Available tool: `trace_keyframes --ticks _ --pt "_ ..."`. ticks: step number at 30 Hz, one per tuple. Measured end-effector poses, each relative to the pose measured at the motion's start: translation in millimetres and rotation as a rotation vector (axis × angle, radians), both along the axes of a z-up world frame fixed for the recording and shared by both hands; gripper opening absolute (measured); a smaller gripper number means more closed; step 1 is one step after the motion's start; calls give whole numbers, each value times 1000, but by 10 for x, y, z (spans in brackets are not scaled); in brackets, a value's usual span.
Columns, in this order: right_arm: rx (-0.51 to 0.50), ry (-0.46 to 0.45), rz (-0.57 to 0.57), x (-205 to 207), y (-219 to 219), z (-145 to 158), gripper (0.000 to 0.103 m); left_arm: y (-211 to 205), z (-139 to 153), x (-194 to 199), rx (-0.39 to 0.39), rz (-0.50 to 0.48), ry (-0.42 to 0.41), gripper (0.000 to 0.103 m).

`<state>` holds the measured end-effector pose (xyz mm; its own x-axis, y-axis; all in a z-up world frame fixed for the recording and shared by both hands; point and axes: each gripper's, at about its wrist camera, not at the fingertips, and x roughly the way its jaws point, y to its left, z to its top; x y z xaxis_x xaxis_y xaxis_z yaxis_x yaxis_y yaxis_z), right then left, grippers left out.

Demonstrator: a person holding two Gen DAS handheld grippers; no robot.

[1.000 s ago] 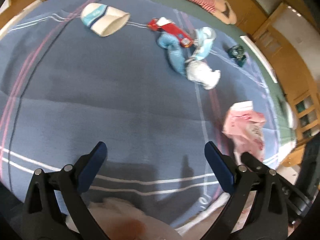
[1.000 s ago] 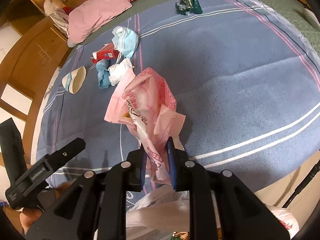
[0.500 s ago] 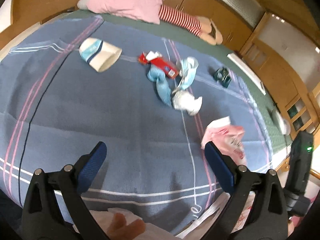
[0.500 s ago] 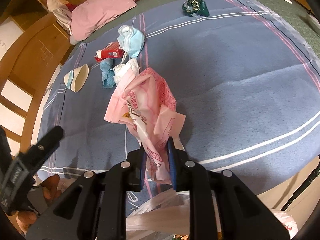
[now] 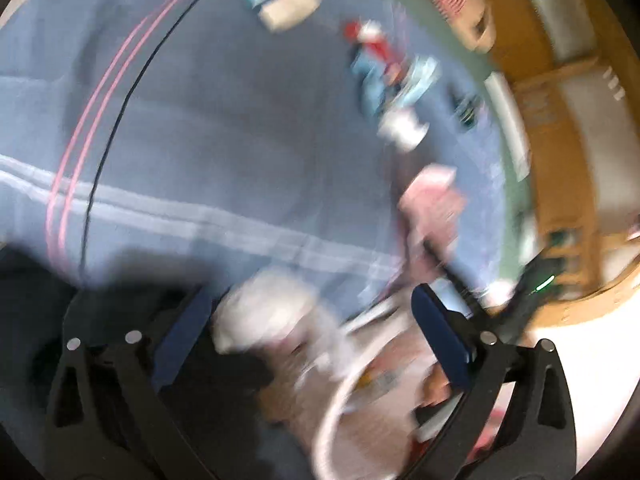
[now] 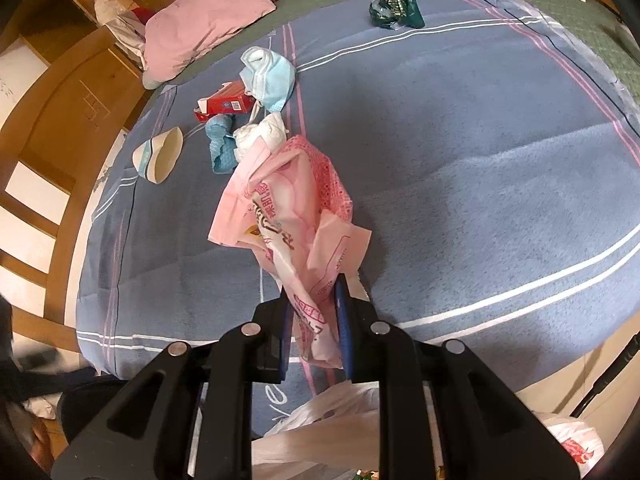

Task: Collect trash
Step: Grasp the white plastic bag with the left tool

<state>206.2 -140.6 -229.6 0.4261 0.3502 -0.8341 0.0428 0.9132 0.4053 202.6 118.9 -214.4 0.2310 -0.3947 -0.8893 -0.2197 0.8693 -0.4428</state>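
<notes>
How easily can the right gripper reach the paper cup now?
Probably not yet. The right gripper is shut on the pink wrapper, so its jaws are busy. The paper cup itself lies uncovered on the blanket.

cup (image 6: pixel 158 155) left of box (image 6: pixel 224 103), mask (image 6: pixel 268 76) behind, on blanket (image 6: pixel 460 128)

pink wrapper (image 6: pixel 288 216), printed characters, not legible

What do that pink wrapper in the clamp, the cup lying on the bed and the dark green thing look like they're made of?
Pink wrapper: thin plastic film, probably, being glossy, printed and sharply creased. Cup: likely paper, with matte cream inside and a blue band outside. Dark green thing: crinkly plastic or foil, to judge by its shiny crumpled folds; which one is unclear.
</notes>
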Motion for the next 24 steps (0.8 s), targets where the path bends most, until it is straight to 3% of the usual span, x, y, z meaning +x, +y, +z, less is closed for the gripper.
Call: trace_keyframes --ticks 3,6,8,9,10,13,16,19,24 --pt "3 -9 4 -24 -1 47 21 -200 -84 8 125 -108 23 100" --pt "7 -19 2 -52 -19 88 21 -358 -244 101 175 -230 76 99" --pt "17 -20 -6 -64 -46 86 21 -463 -418 133 254 -310 118 95" --pt "20 -20 -10 -67 -58 81 21 -494 -497 135 285 -335 132 85" --pt "24 -17 -17 -70 -75 70 21 -530 -559 137 295 -359 152 66" --pt "37 -4 -29 -73 -101 31 21 -622 -592 141 294 -418 138 37" --pt "40 -13 -18 -93 -87 49 21 -668 -457 124 294 -426 27 26" --pt "17 -55 -10 -122 -78 161 20 -658 -103 114 310 -381 -176 24" --pt "18 -118 9 -245 -121 509 19 -651 581 -88 341 -273 -406 24"
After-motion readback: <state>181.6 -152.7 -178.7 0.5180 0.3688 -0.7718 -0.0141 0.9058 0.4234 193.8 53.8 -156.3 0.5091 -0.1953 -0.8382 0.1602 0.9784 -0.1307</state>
